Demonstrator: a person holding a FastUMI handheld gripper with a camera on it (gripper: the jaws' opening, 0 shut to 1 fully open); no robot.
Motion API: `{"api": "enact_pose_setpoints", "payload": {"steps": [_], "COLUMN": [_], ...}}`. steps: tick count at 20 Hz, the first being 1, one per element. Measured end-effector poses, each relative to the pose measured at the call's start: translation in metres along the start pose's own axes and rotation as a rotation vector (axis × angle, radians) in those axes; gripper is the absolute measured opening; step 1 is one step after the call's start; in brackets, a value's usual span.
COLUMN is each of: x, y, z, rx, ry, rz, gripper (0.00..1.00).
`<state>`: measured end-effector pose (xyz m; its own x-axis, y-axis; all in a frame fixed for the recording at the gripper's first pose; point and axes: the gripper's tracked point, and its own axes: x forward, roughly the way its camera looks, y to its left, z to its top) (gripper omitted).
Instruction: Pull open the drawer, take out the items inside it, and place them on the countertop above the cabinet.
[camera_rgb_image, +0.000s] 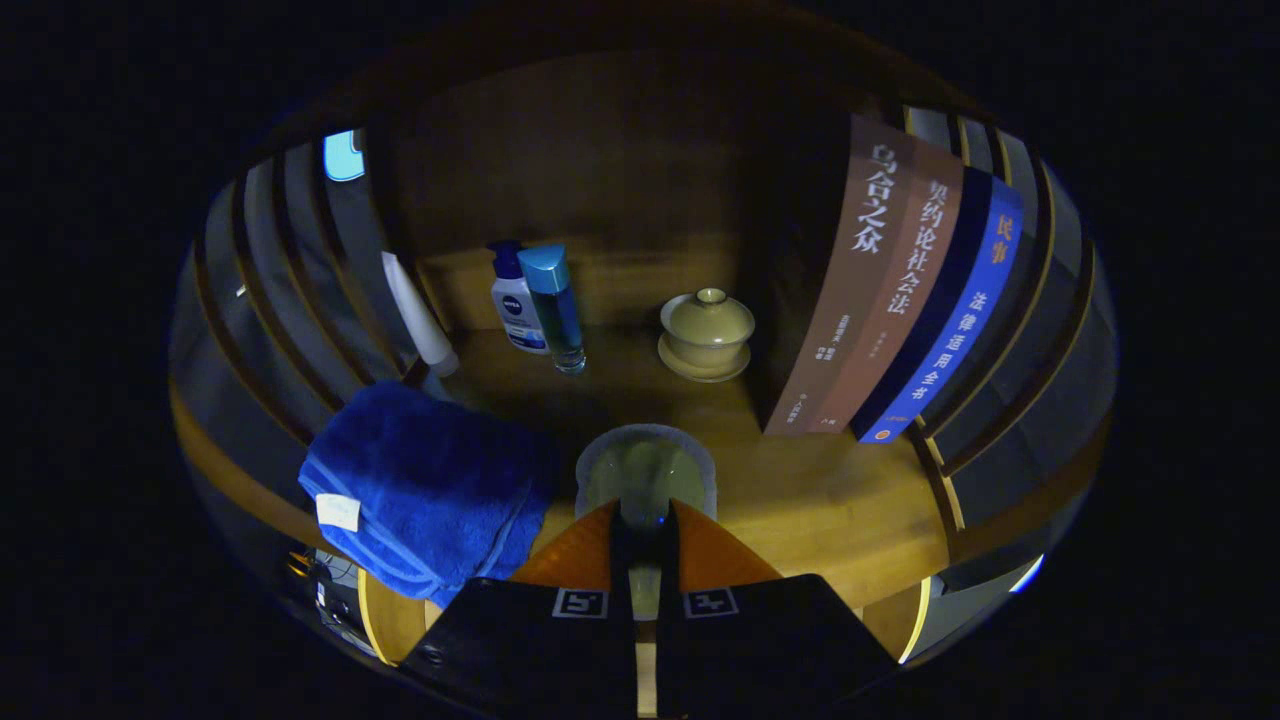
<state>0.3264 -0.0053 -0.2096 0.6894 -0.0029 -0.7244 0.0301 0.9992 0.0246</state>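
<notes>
The gripper has its fingers drawn narrow, pinching the near rim of a pale green cup that sits on the wooden table. What the cup holds is hard to make out in the dim light. Just left of it lies a folded blue towel, hanging over the table's front edge. Beyond stand 2 bottles, a white tube and a lidded tea bowl on its saucer. 3 books stand at the right.
</notes>
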Motion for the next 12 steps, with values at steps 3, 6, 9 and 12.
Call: {"api": "enact_pose_setpoints", "payload": {"steps": [3, 6, 9, 12], "x": [0.0138, 0.0133, 0.0103, 0.0057], "y": [-0.0005, 0.0040, 0.0042, -0.0003], "z": [-0.0027, 0.0058, 0.0063, 0.0043], "rx": [0.008, 0.022, 0.038, 0.038], "ry": [0.028, 0.012, -0.006, -0.009], "rz": [-0.010, 0.005, 0.009, 0.001], "gripper": [0.12, 0.22, 0.67, 0.86]}}
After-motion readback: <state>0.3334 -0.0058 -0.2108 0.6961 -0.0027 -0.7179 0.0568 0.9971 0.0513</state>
